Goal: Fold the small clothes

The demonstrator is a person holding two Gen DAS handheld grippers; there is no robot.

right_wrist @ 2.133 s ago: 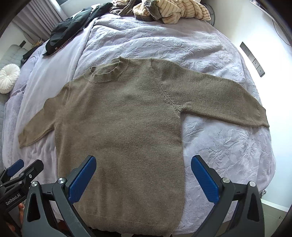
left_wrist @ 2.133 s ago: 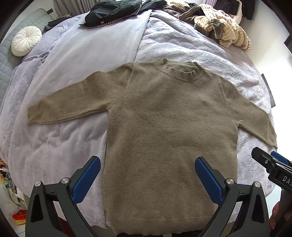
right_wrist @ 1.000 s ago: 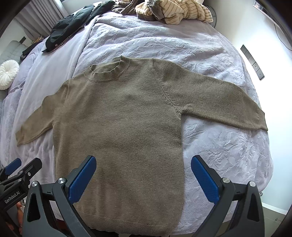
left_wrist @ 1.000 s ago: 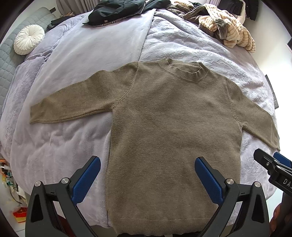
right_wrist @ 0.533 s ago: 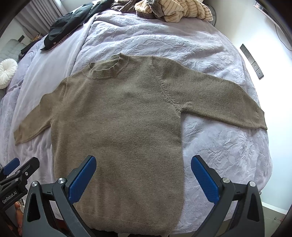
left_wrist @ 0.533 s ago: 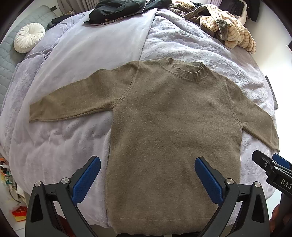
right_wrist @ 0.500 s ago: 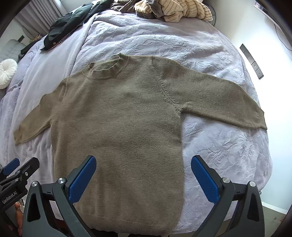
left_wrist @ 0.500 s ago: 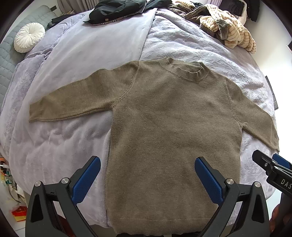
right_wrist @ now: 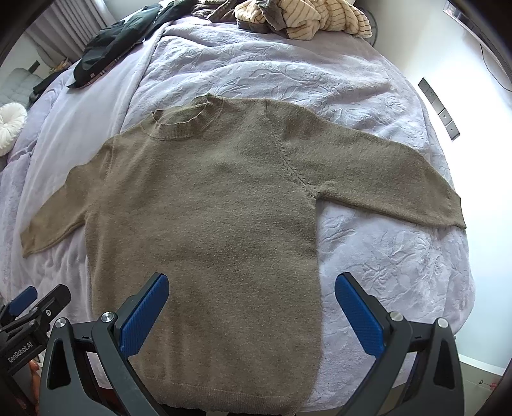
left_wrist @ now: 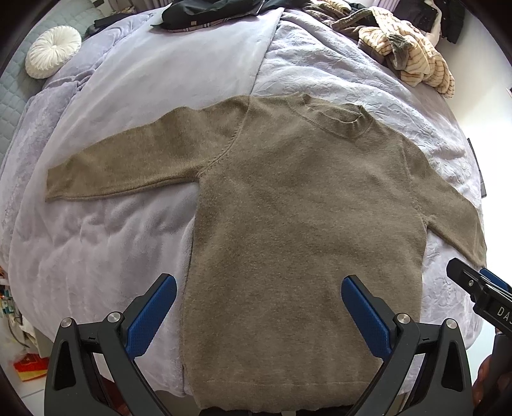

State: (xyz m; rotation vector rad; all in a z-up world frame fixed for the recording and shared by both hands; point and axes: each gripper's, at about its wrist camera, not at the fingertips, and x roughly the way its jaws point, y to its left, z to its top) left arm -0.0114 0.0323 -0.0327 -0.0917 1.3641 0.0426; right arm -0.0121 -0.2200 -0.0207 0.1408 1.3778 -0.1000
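An olive-brown knit sweater (left_wrist: 297, 217) (right_wrist: 204, 224) lies flat on the bed, face up, both sleeves spread out sideways and its hem at the near edge. My left gripper (left_wrist: 256, 307) hovers open above the lower part of the body, nothing between its blue pads. My right gripper (right_wrist: 252, 307) is open too, above the sweater's lower right side, one pad over the cloth and the other over bare bedding. Each gripper shows at the edge of the other's view.
The bed is covered by a lilac quilt (left_wrist: 336, 64) (right_wrist: 320, 73). A dark garment (left_wrist: 204, 12) and a striped beige heap (left_wrist: 412, 60) lie at the far end. A round white cushion (left_wrist: 52, 51) sits far left. A white wall (right_wrist: 464, 80) runs along the right.
Both views have shifted slightly; the sweater sits a little lower and more centred in frame. The sweater itself has not moved and both grippers stay open.
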